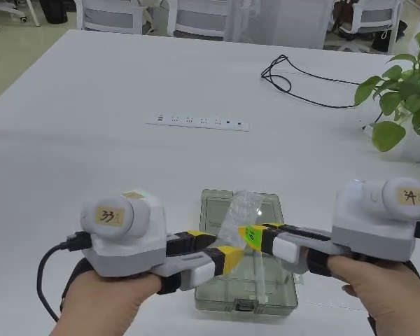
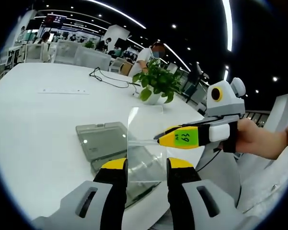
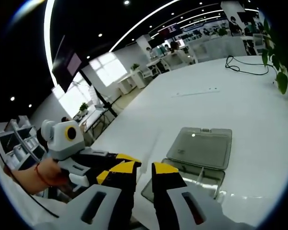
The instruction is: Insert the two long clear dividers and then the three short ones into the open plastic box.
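Judging from the layout, little of the task has been completed. A broad, smooth, matte white counter (image 1: 91, 105) carries the work, and the open plastic box (image 1: 281, 295) lies flat on it: a rectangle of smoky, translucent, glossy plastic with rounded corners, its hinged lid folded back on the far side of the base. Above the box the two tongs are brought tip to tip, their bodies moulded in pale grey plastic and their jaws capped in yellow. The left tongs (image 2: 146, 165) are set moderately apart with a sheet spanning the gap; whether it is pressed by them cannot be told. The right tongs (image 2: 159, 139) are narrowed to a slit and appear to be pinched on that sheet's edge. The sheet is a clear divider (image 2: 145, 129), thin, stiff and rectangular, with faint glare on its face; it is held upright over the box and is not yet seated. Inside the box, a pale strip (image 1: 260, 276) is seen running lengthwise along the base; it may be a long divider already slotted in, though this cannot be confirmed. On that reading, the held divider and the short ones remain to be inserted.
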A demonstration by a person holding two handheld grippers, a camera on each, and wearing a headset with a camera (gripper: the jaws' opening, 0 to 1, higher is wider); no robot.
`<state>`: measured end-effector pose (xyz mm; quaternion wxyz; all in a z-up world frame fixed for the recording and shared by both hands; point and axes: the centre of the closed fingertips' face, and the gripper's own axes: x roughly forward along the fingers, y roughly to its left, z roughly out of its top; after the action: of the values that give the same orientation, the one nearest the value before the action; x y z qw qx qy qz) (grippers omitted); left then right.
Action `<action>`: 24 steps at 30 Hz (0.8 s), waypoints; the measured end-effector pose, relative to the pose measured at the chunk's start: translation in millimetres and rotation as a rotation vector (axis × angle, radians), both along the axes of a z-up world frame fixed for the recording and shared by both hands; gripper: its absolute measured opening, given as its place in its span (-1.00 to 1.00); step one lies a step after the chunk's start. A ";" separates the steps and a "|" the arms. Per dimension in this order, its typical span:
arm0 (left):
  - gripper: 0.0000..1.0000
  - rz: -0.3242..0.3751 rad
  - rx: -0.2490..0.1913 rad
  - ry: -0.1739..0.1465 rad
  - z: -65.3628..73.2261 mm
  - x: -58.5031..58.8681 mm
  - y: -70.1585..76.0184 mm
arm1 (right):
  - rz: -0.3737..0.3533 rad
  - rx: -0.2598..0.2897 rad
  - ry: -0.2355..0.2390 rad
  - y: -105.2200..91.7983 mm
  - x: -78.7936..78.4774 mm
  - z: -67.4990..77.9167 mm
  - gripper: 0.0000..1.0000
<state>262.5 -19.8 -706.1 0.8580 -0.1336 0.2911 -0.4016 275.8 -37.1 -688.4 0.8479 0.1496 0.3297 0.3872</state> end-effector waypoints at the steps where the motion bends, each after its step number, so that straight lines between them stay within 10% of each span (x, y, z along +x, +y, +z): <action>1: -0.39 -0.002 0.000 0.000 -0.1 0.0 -0.2 | -0.002 0.003 0.005 0.8 -0.2 -0.6 -0.74; 24: -0.22 -0.050 0.026 -0.036 -2.1 -5.9 -2.9 | -0.063 0.004 0.073 -0.2 2.3 -0.7 -0.87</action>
<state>256.6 -22.7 -708.2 0.8546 -0.1080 0.2837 -0.4214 278.1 -37.3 -689.1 0.8468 0.1756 0.3547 0.3553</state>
